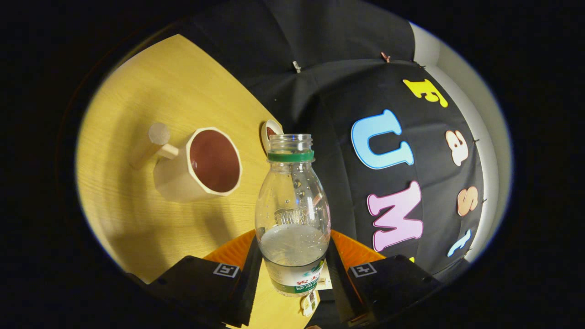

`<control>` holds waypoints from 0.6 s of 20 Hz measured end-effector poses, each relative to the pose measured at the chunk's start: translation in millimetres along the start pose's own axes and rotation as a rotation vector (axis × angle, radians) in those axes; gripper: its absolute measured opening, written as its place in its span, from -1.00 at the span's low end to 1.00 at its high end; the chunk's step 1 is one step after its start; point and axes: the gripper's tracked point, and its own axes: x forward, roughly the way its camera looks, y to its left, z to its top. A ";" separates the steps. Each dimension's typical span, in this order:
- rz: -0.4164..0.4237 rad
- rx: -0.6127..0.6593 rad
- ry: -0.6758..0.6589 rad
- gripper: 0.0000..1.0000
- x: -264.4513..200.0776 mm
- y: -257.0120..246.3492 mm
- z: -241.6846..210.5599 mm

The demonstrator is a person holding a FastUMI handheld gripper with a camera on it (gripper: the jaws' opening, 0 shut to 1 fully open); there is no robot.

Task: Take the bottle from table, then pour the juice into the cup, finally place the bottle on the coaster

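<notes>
Both fingers of my gripper [292,269] clamp an uncapped bottle [293,205] above the table [137,219]; a cup [201,167] sits beyond.

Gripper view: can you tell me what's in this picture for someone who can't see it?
The tongs are shut on a clear, uncapped bottle with a little liquid inside. Beyond it, on a wooden table, stands a cream cup with a brown inside, and a smaller cup sits behind the bottle's neck.

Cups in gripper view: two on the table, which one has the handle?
The big cup, beyond the fingers and left of the bottle the gripper clamps. Its handle sticks out sideways; the small cup behind the bottle's neck shows none.
</notes>
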 end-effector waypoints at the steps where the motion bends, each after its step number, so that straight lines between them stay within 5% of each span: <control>1: 0.003 -0.011 0.014 0.45 0.2 4.6 -3.3; 12: 0.019 -0.178 0.043 0.45 21.3 29.8 -11.1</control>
